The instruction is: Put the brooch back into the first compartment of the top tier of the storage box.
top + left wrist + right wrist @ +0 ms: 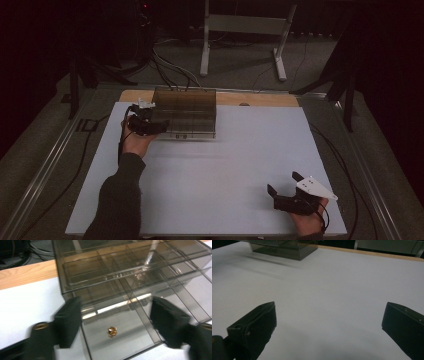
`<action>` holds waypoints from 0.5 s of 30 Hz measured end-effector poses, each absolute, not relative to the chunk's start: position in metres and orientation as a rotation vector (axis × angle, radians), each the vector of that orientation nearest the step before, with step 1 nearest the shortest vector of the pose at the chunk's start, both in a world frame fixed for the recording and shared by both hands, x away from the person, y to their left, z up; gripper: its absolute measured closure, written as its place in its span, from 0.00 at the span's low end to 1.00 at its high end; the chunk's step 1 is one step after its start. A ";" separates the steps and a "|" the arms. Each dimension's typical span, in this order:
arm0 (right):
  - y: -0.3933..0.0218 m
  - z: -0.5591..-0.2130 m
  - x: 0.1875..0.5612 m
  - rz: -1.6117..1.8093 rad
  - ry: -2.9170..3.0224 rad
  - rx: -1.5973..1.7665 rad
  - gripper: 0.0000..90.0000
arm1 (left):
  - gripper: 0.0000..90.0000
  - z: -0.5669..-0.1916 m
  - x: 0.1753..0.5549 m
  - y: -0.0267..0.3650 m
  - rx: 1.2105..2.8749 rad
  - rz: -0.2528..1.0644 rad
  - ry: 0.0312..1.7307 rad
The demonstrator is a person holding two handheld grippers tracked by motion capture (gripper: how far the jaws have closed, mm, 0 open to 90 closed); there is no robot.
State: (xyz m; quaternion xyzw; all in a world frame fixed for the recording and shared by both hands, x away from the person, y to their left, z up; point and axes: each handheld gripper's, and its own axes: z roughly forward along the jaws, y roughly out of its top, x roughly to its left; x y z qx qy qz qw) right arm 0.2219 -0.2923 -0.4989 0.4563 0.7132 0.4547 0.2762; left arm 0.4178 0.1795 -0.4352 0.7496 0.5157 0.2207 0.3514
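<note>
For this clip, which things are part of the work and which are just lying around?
In the job:
- left gripper, open over the drawer
- smoked clear drawer box
- pulled-out drawer
- small gold trinket in the drawer

Lying about:
- right gripper, open, idle on the white table
- floor cables
- grey stand

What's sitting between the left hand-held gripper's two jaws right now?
In the left gripper view, the open left hand-held gripper straddles the pulled-out drawer of the smoky clear box; a small gold piece lies on the drawer floor between the jaws.

Box [185,112] at table's [225,165] far left, holding bead [111,331]
</note>
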 end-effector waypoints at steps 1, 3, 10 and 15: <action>-0.292 -0.499 0.222 1.221 1.918 1.225 0.00 | 0.17 -0.436 0.418 0.182 1.933 0.569 1.358; -0.292 -0.499 0.222 1.220 1.919 1.224 0.00 | 0.14 -0.436 0.417 0.183 1.925 0.569 1.360; -0.292 -0.499 0.222 1.218 1.923 1.223 0.00 | 0.01 -0.435 0.410 0.190 1.879 0.476 1.347; -0.291 -0.499 0.222 1.217 1.924 1.222 0.00 | 0.00 -0.437 0.398 0.193 1.867 0.469 1.309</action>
